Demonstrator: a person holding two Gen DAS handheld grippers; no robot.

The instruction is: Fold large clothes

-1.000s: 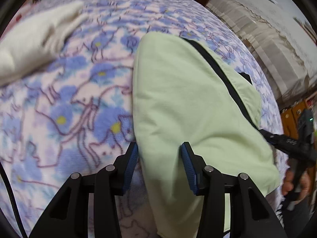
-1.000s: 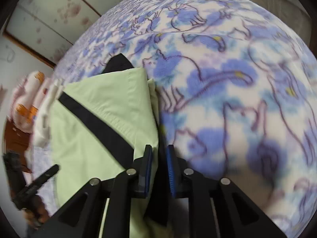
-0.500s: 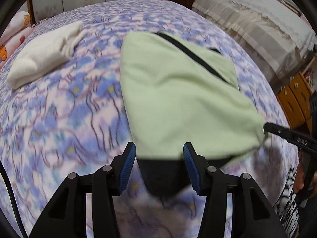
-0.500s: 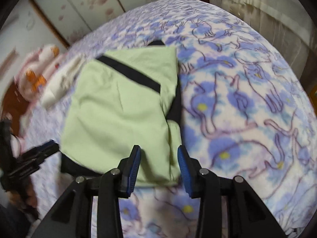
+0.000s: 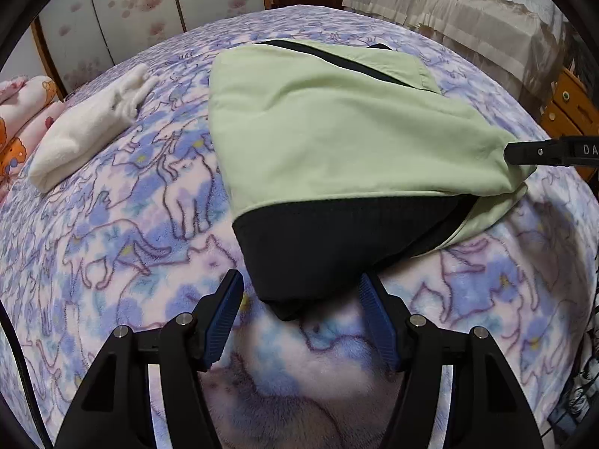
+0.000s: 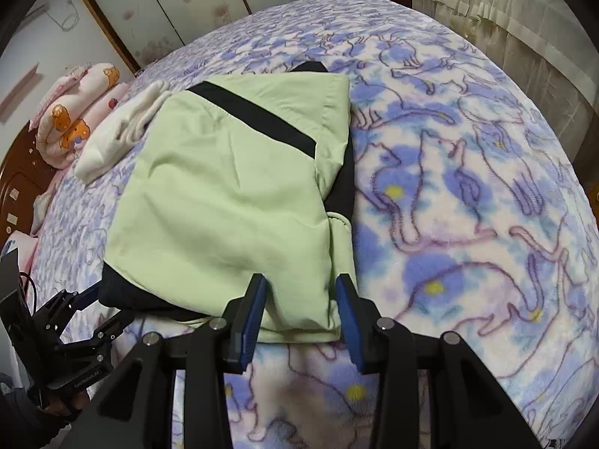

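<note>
- The folded pale-green garment with black trim and a black diagonal stripe point(image 5: 337, 138) lies flat on the fleece bed blanket printed with blue and purple cats point(image 5: 123, 232).
- The left gripper point(image 5: 299, 312) stands at the garment's near black hem. Its jaws are wide apart, and the hem's lowest corner pokes into the gap between the blue pads point(image 5: 224, 314) without touching either.
- The right gripper point(image 6: 301, 312) stands at the garment's other near corner. Its jaws are moderately open, the green corner lies between the blue pads point(image 6: 346, 310), and neither pad presses on the cloth.
- In the left wrist view the right gripper's black finger point(image 5: 539, 151) reaches in against the garment's far green edge.
- A rolled cream-white fleece cloth point(image 5: 90, 127) lies on the blanket beside the garment, well apart from both grippers.
- A pink bundle with orange bear prints point(image 6: 71, 119) sits beyond the cream cloth, at the bed's edge.
- Both pairs of jaws have just been opening. A second ago the right pair was nearly closed on the garment's edge; now the garment rests released.
- Both grippers sit farther back from the garment than a second ago, so more of it shows.
</note>
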